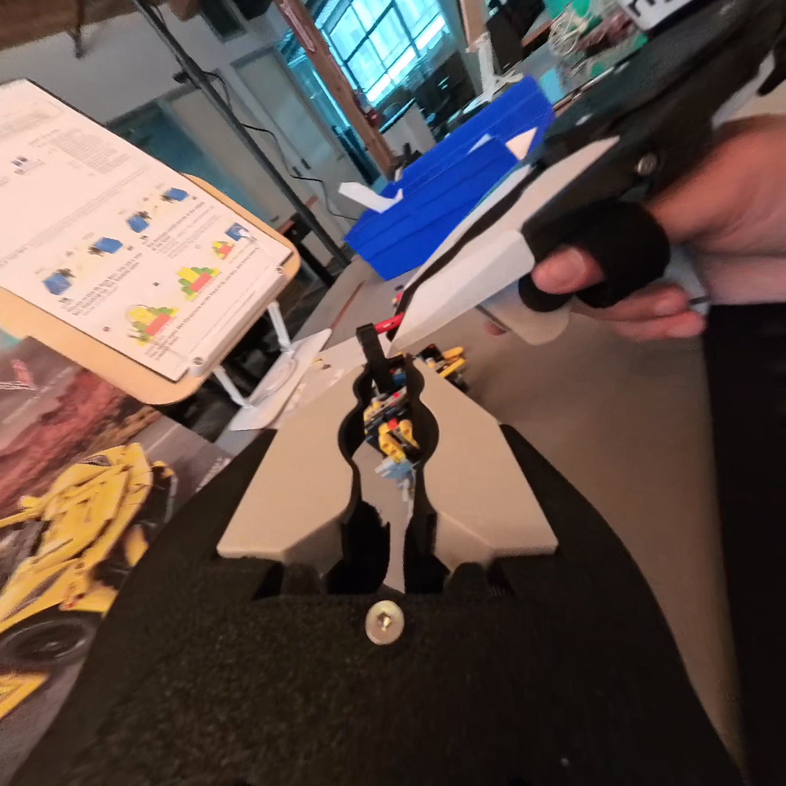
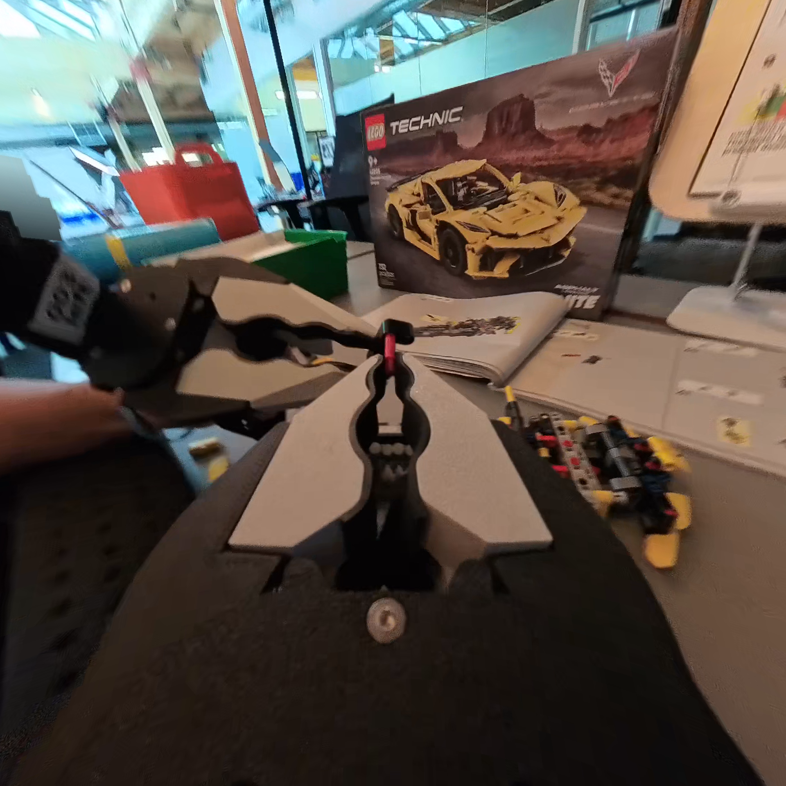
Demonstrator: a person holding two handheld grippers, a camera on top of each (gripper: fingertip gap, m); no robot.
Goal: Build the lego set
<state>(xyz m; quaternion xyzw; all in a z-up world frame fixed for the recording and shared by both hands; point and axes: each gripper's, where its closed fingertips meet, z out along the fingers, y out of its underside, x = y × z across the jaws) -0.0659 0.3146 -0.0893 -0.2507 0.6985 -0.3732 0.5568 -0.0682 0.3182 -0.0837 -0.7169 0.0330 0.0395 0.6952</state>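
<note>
The red pin (image 2: 389, 355), clenched upright in the right gripper (image 2: 389, 370), is met end-on by a black piece (image 2: 397, 329) clamped in the left gripper (image 2: 370, 336).

Black beam (image 2: 397, 328): short, dark, held off the table, joined to the upper end of the red pin.
Red pin (image 2: 389, 354): small, slim, standing roughly upright beneath the beam.
Partly built chassis (image 2: 604, 463): grey studded frame with black, red and yellow parts, lying flat on the grey table, well apart from the beam and pin.
Loose yellow pieces (image 2: 204, 446): scattered on the table.
</note>
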